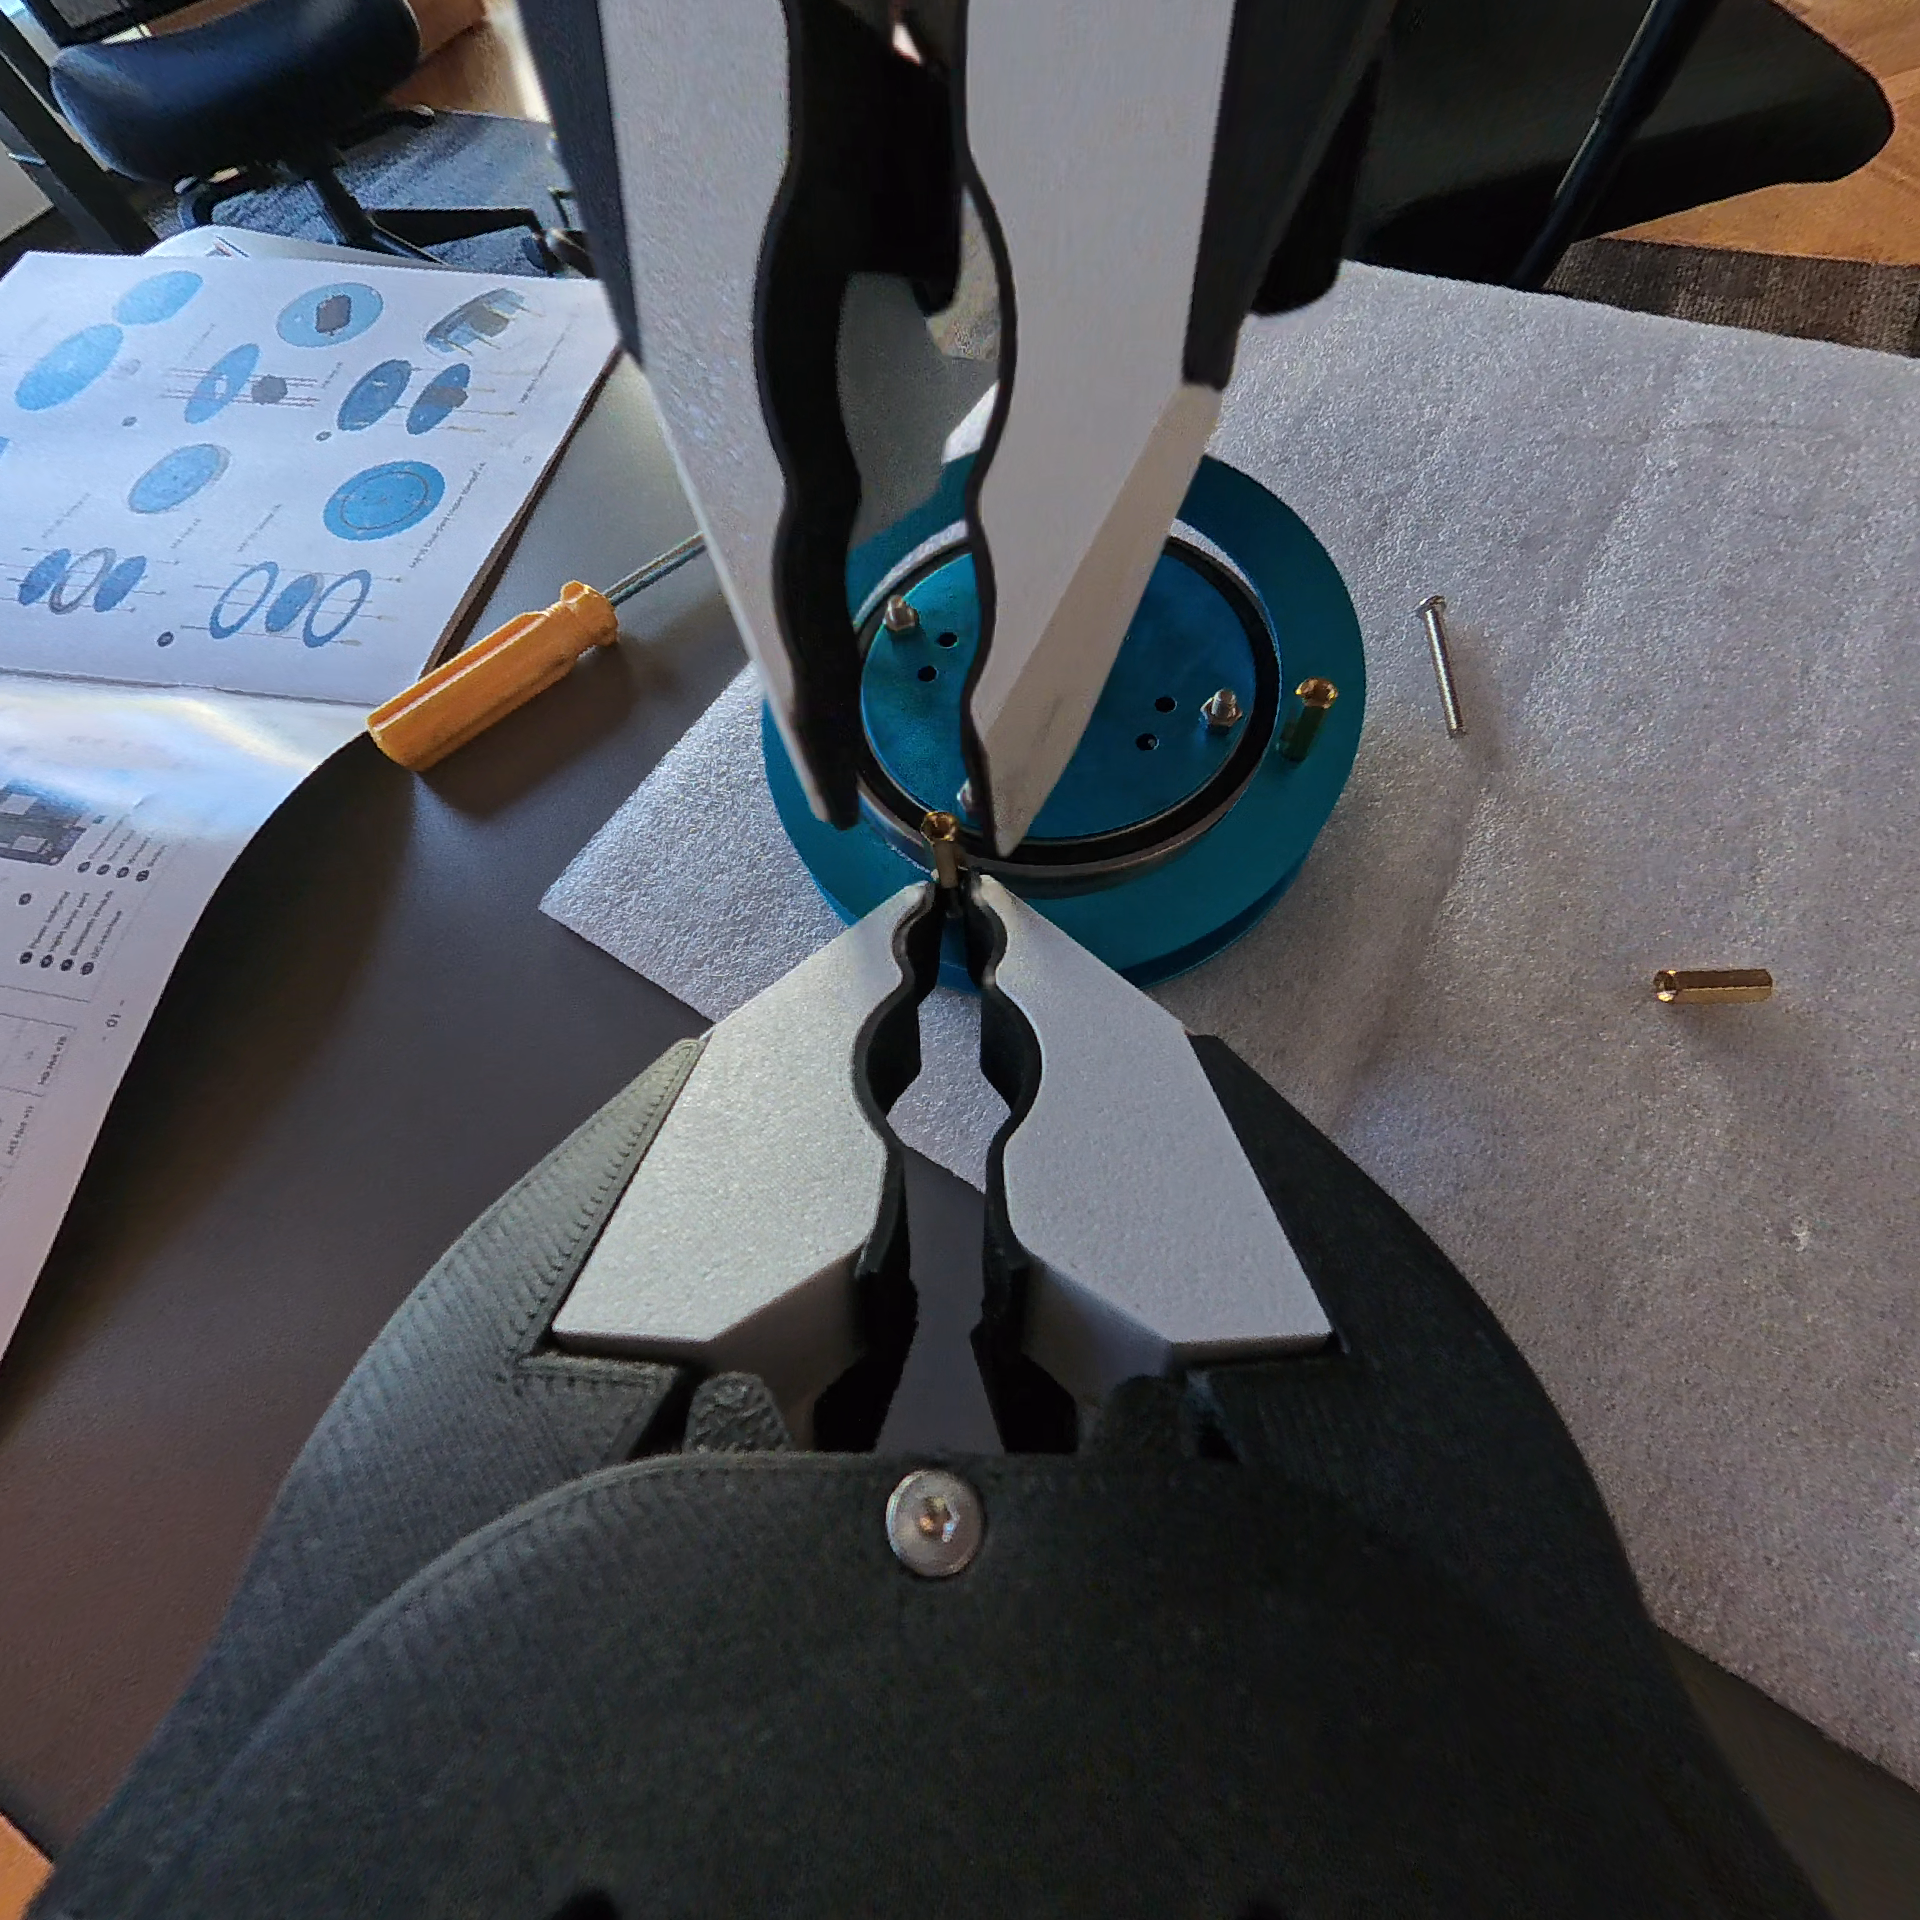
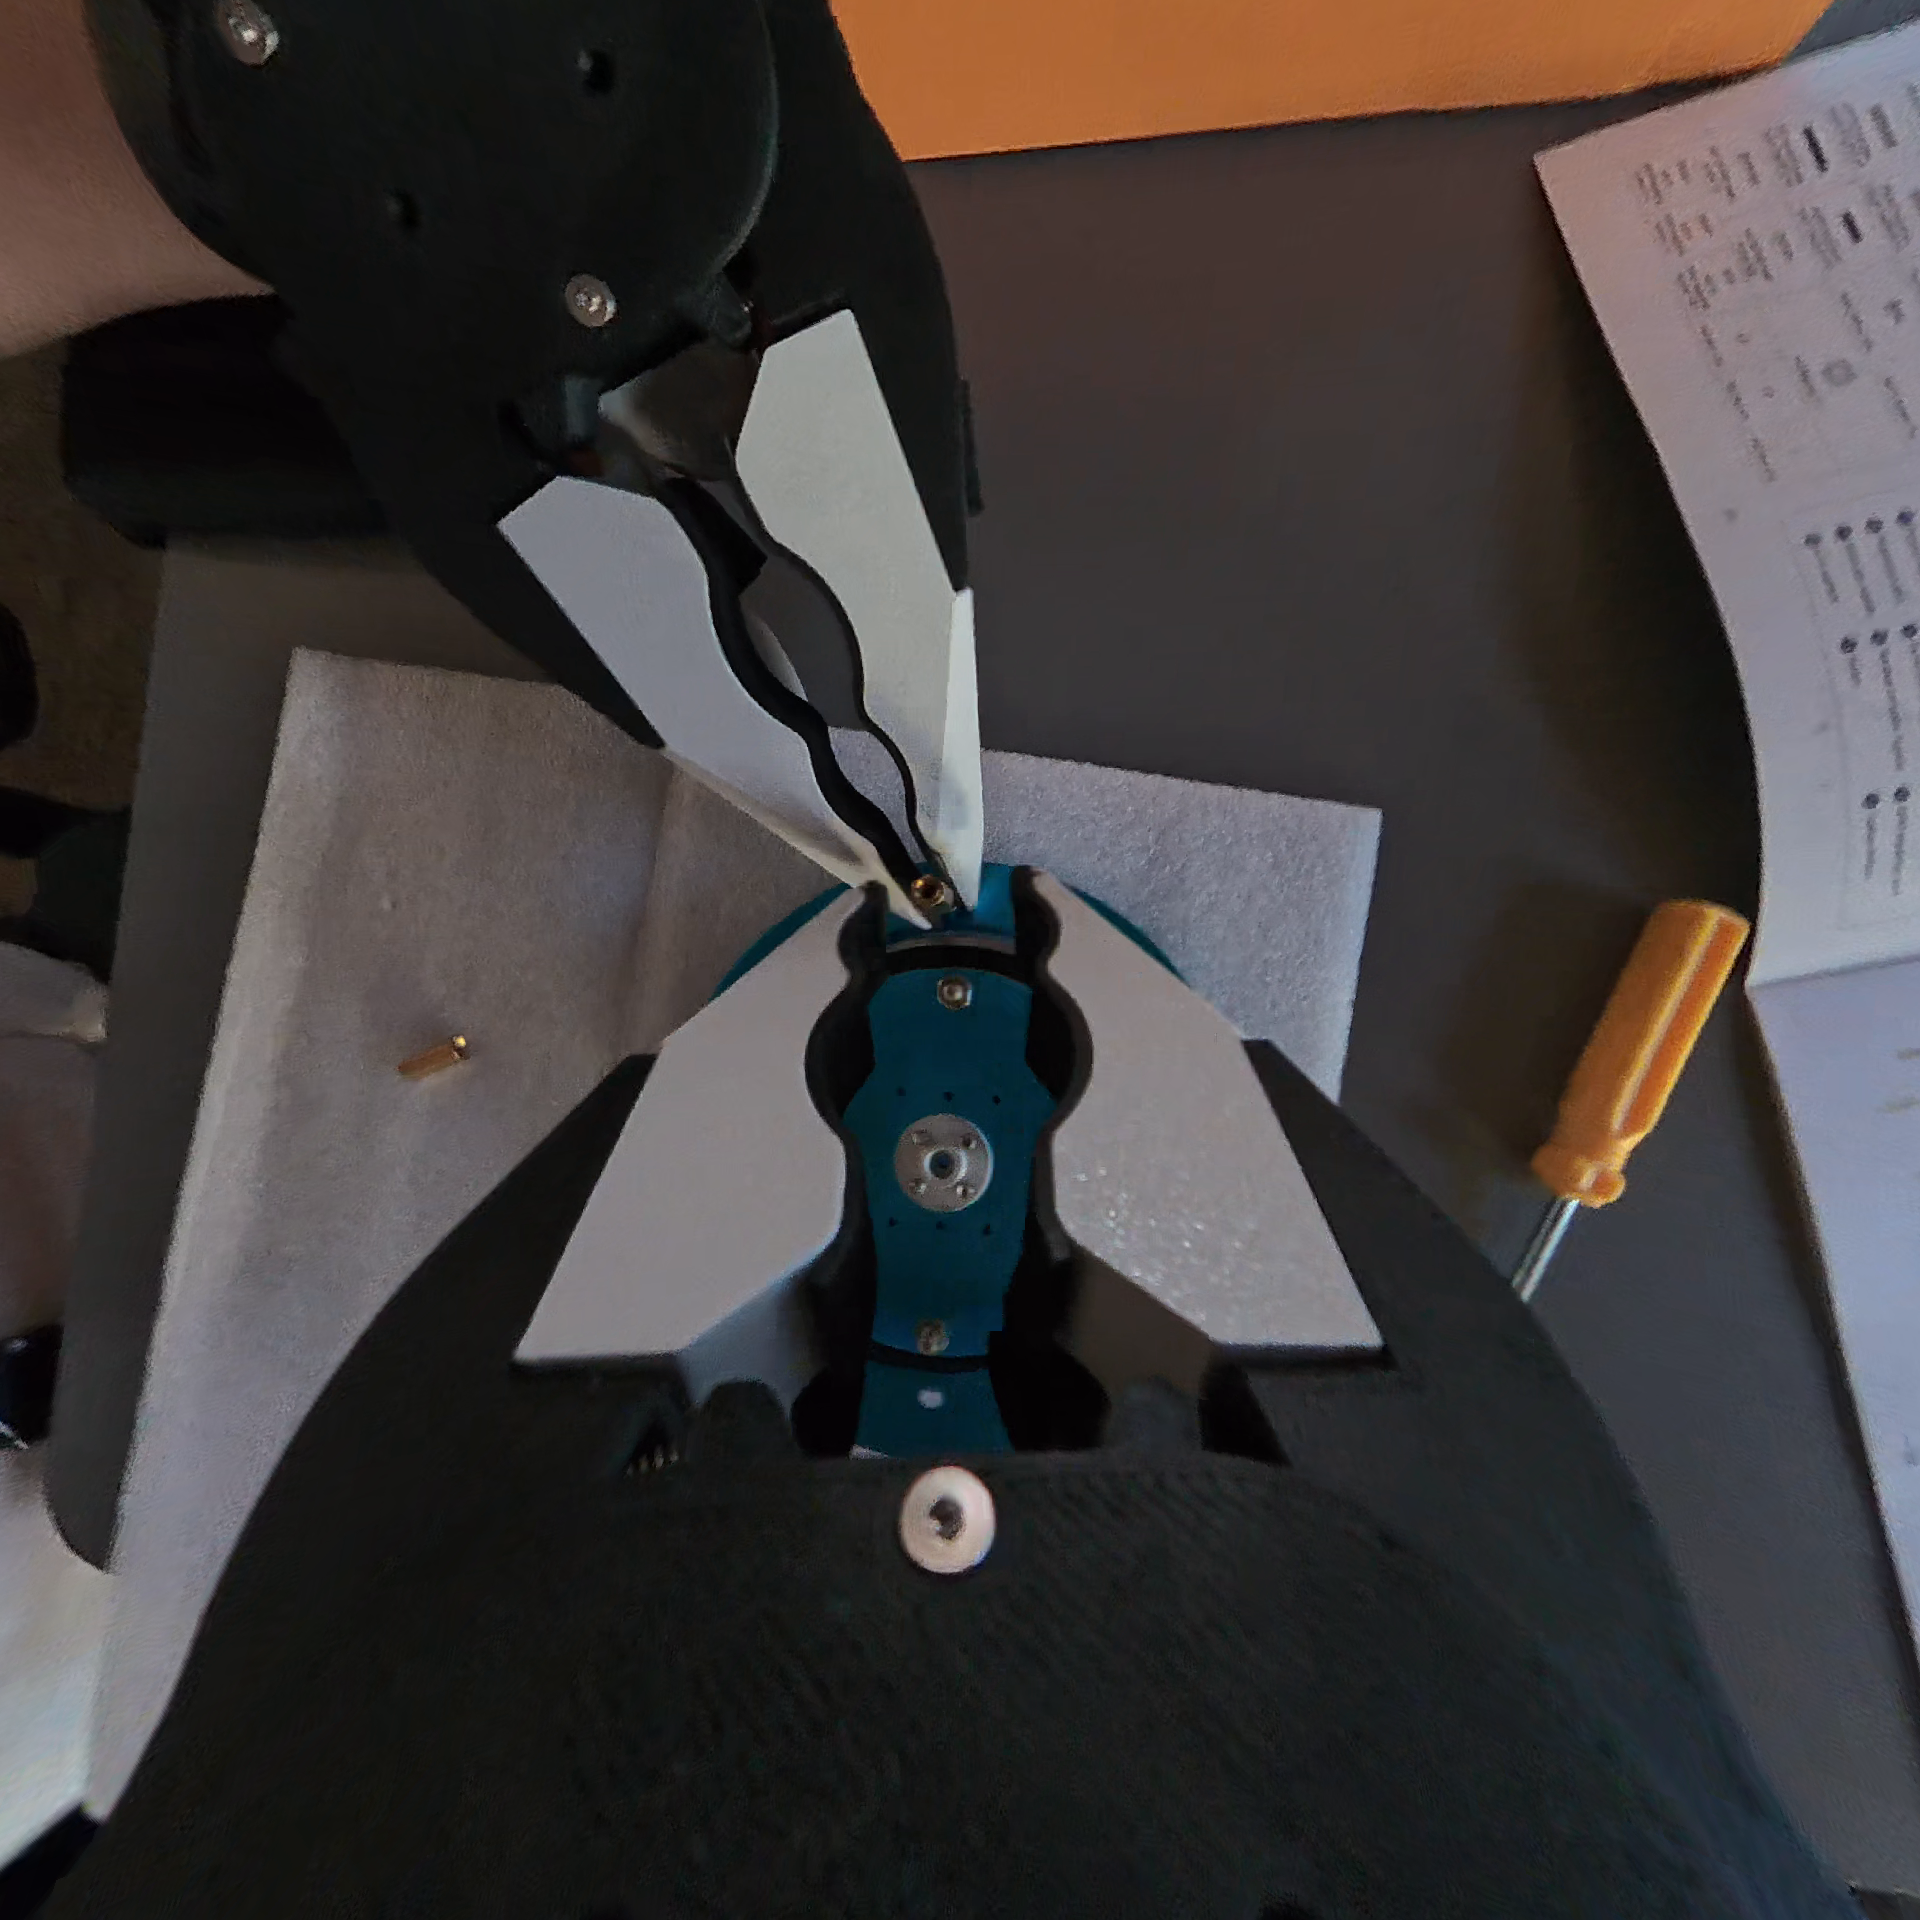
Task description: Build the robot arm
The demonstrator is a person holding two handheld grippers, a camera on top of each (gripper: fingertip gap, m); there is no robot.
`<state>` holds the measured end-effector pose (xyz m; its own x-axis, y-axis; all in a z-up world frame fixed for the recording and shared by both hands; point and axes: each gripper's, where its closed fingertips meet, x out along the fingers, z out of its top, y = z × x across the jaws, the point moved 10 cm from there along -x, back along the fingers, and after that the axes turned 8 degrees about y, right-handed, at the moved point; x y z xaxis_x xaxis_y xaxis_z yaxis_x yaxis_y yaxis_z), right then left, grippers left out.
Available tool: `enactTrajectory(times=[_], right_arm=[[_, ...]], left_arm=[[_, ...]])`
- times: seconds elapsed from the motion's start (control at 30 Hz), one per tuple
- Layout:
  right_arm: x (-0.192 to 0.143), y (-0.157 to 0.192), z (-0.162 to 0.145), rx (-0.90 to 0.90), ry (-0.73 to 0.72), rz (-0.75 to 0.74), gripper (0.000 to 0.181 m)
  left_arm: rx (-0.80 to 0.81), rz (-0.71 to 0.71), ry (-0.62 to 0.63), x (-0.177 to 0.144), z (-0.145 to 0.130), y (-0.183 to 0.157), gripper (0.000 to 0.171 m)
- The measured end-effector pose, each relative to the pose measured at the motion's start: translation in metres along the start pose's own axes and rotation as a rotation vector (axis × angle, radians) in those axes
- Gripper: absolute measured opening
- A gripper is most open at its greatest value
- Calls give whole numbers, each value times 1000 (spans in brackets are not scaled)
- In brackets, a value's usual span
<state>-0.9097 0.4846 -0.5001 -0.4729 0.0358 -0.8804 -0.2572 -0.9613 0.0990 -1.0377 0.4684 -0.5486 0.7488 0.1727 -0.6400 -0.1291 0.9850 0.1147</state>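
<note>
A blue metal disc [image 1: 1299, 862] with a black ring and an inner plate lies on a white foam sheet [image 1: 1558, 727]. My left gripper [image 1: 951, 896] is shut on a small brass standoff [image 1: 943, 836] standing upright at the disc's near rim. My right gripper [image 1: 909, 821] comes down from above, open, with its fingertips at the ring beside that standoff. In the right wrist view, my right gripper [image 2: 948, 894] straddles the disc [image 2: 940, 1091], and my left gripper [image 2: 935, 904] pinches the standoff [image 2: 928, 890] just ahead of it. A second standoff [image 1: 1311, 712] stands on the flange.
A loose brass standoff [image 1: 1712, 985] and a long screw [image 1: 1442, 665] lie on the foam right of the disc. A yellow-handled screwdriver [image 1: 488, 691] lies on the dark table [image 1: 416, 1039] to the left, next to printed instruction sheets [image 1: 260, 447]. An office chair [image 1: 208, 83] stands behind. The grippers are tip to tip, or close to it. The long screw [image 1: 1442, 665] is about equally far from each gripper, around 12 cm.
</note>
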Motion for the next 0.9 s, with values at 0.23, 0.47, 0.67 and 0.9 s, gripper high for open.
enactTrajectory(times=[0.23,0.47,0.67,0.9], right_arm=[[3,1,7,-237,100,25,5],[5,5,2,218,46,1,6],[-34,17,-35,162,-333,-43,26],[-54,40,-149,67,-524,-167,56]], left_arm=[[1,0,1,0,0,0,2],[-6,4,12,1,0,1,3],[-7,20,-3,0,0,1,9],[-61,63,-127,-18,5,5,22]])
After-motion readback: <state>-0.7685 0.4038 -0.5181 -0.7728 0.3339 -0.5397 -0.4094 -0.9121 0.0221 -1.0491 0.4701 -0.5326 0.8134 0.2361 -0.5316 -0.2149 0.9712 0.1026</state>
